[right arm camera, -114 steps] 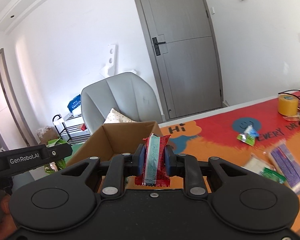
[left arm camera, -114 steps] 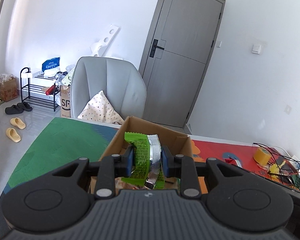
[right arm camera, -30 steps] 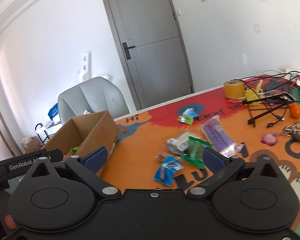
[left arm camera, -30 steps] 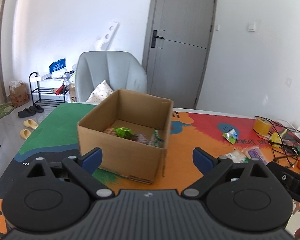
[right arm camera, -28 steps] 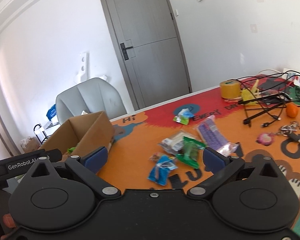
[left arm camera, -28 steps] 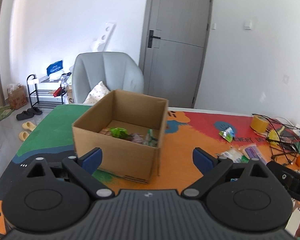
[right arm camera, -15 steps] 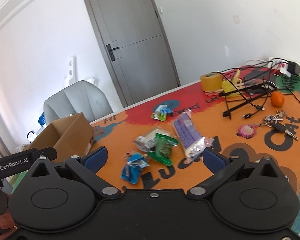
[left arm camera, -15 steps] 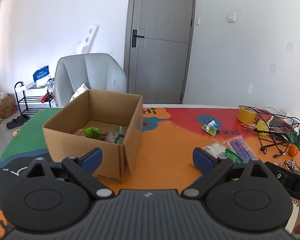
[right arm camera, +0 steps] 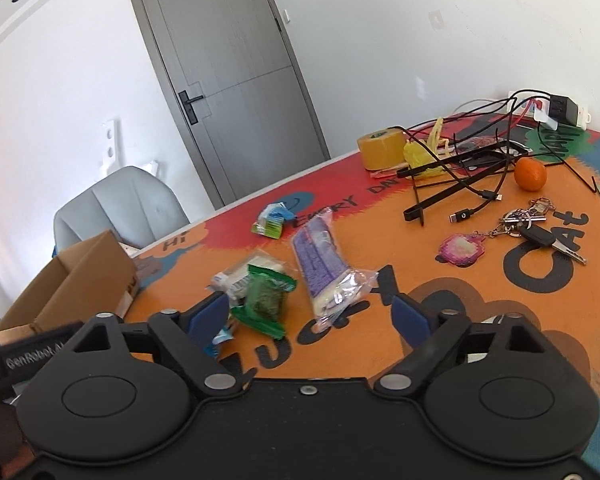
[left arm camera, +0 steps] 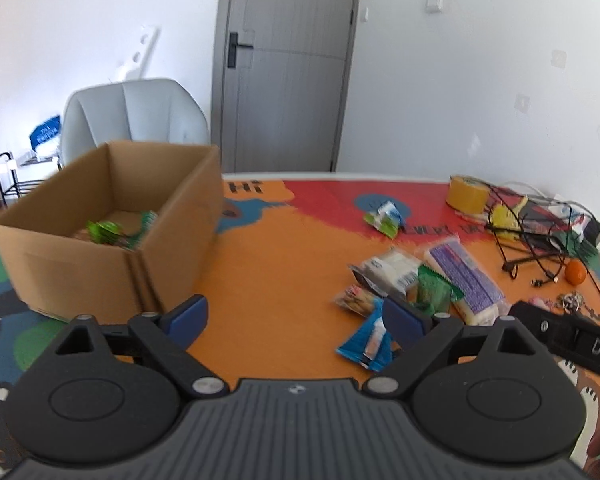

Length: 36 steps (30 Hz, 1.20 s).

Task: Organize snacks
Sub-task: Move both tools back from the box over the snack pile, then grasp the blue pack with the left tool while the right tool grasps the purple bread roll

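right gripper (right arm camera: 308, 320) jaws spread, just been narrowing, nothing between | purple snack pack (right arm camera: 320, 264) lying just ahead, long axis pointing away | left gripper (left arm camera: 296, 318) gaping empty, sitting nearer the blue packet (left arm camera: 366, 340) | cardboard box (left arm camera: 80, 260) off left

Six snack packets (right arm camera: 318, 264) on the mat, one cardboard box (left arm camera: 100, 236), one orange (right arm camera: 531, 174).

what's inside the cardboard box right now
In the left wrist view, the cardboard box holds at least a couple of green snack packets lying on its floor. The near wall hides the front part of the floor, so anything lying there cannot be seen.
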{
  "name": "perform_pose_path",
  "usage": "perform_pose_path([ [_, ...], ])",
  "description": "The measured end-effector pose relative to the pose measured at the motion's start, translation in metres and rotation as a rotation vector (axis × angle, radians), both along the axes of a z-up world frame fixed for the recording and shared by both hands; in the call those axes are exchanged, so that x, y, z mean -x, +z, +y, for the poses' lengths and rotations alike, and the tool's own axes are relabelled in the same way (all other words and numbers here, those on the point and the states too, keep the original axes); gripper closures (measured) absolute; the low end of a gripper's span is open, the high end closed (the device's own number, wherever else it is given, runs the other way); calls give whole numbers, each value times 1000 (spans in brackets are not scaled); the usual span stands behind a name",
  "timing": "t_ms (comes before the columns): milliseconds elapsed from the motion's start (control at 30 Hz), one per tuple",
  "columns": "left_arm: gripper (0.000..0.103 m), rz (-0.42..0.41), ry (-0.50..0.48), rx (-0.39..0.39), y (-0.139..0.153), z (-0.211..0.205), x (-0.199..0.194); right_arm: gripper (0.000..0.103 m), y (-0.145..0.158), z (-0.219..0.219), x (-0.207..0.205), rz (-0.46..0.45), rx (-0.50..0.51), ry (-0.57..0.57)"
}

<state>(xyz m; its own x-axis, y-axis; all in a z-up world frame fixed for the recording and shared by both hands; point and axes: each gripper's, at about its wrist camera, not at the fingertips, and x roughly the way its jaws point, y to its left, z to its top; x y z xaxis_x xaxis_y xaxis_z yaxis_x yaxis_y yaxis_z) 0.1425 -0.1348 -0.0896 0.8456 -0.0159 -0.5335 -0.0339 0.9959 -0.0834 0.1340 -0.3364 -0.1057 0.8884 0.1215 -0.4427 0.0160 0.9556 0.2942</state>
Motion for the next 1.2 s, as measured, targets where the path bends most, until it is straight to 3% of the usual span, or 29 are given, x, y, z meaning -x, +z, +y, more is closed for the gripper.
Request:
perform_pose_path([
  [500,16,42,-56,-3,-21,-27,-36,40,-9,-20,-46,25,-16,-12],
  [667,28,68,-61,8,-30,-31,-45,46,-10,-23,-59,29,-11,-17],
  [800,29,89,-79,23,-36,-32,-48,47,-13,-20,-65,31,1,-8],
  [900,40,105,-93,24,-41,-34,-48,49,-16,-17,-68,41,4,4],
  [967,58,135,-104,34,-45,-34,-50,56,-20,-14,-72,56,17,4],
  [1033,68,128,-94,20,-45,-35,-48,65,-24,-13,-73,77,20,8],
  [1200,71,140,-82,42,-43,-29,-47,77,-26,-9,-64,76,29,33],
])
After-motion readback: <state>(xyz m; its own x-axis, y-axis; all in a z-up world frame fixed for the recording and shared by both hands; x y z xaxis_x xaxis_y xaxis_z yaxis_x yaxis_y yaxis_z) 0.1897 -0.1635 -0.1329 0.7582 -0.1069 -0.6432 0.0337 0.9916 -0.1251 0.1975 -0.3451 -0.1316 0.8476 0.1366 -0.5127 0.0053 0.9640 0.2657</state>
